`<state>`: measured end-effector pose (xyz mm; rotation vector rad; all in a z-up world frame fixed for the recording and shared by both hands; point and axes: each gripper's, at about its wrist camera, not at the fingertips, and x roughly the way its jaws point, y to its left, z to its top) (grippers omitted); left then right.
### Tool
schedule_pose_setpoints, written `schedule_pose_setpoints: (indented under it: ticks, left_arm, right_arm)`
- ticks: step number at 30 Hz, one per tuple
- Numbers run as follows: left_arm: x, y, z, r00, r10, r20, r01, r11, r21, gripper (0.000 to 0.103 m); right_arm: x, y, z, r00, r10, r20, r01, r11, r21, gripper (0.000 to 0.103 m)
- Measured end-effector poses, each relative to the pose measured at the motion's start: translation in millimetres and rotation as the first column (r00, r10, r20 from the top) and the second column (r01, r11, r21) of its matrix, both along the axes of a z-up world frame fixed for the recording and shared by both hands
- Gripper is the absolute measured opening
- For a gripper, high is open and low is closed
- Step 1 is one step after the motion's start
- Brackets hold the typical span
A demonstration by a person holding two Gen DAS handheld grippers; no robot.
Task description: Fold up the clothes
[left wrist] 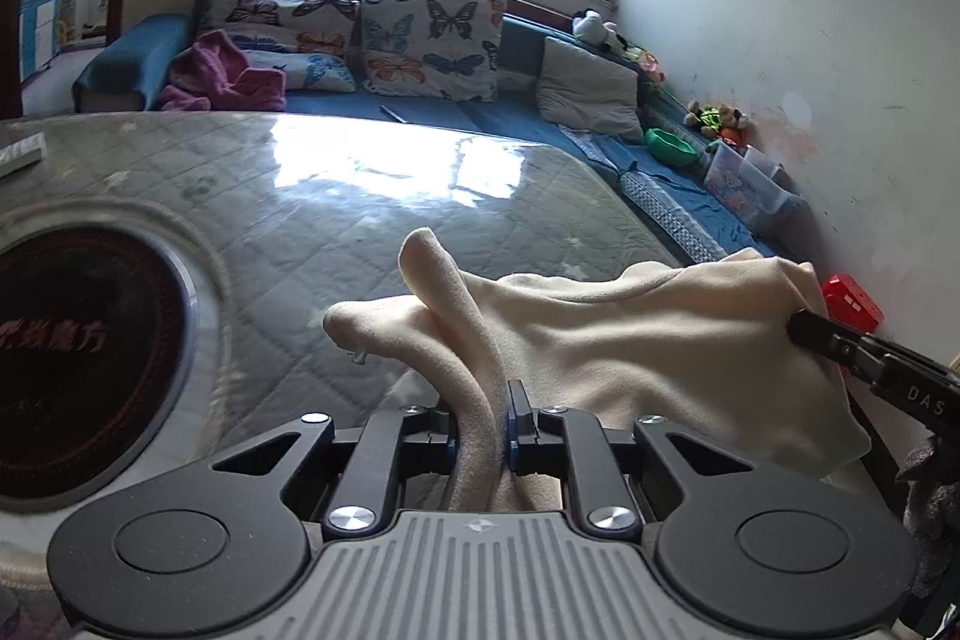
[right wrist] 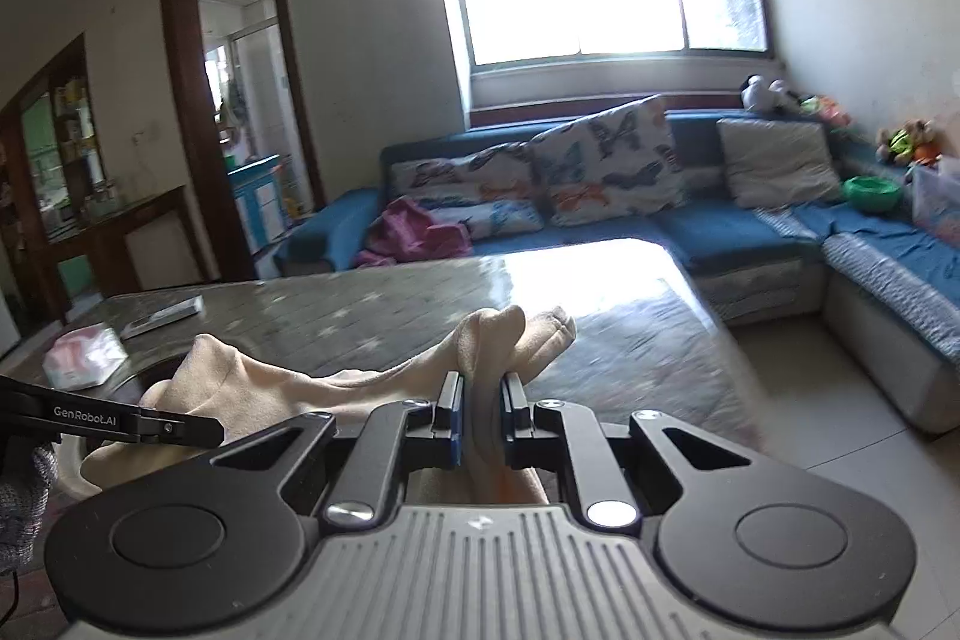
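Cream garment (left wrist: 630, 334), soft and fleecy, hangs stretched in creased folds between both claws above the near edge of the glossy quilted-pattern desk (left wrist: 312, 184); left claw (left wrist: 483, 430) is clamped on a thick rolled fold; right claw (right wrist: 480, 415) pinches another bunched fold, rounded ends poking beyond its fingers.

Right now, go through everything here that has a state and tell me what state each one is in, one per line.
Left gripper: shut on the cream garment.
Right gripper: shut on the cream garment.
Cream garment: bunched, held up between both grippers over the table.
Purple garment: crumpled, unfolded on the sofa.
Doorway: open.
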<state>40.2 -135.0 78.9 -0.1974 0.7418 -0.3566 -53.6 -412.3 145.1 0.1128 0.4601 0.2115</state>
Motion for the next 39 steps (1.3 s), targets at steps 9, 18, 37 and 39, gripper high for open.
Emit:
schedule_pose_setpoints:
  ticks: [9, 18, 37, 39]
  left_arm:
    - [25, -48, 11, 0.998, -0.052, 0.046, 0.049, 0.997, 0.055, 0.016]
    - [38, -75, -1, 0.995, -0.090, 0.043, 0.084, 0.989, 0.123, 0.016]
    - [50, -98, -17, 0.993, -0.115, 0.041, 0.104, 0.972, 0.209, 0.016]
    - [51, -98, -20, 0.993, -0.113, 0.030, 0.105, 0.972, 0.208, 0.016]
  right_arm:
    - [9, -30, 10, 0.997, -0.070, 0.018, 0.070, 0.997, -0.041, 0.011]
    - [22, -51, -4, 0.993, -0.116, -0.012, 0.115, 0.992, -0.049, 0.011]
    - [35, -57, -26, 0.988, -0.140, -0.064, 0.136, 0.989, -0.064, 0.011]
    - [36, -57, -29, 0.987, -0.143, -0.073, 0.139, 0.988, -0.068, 0.011]
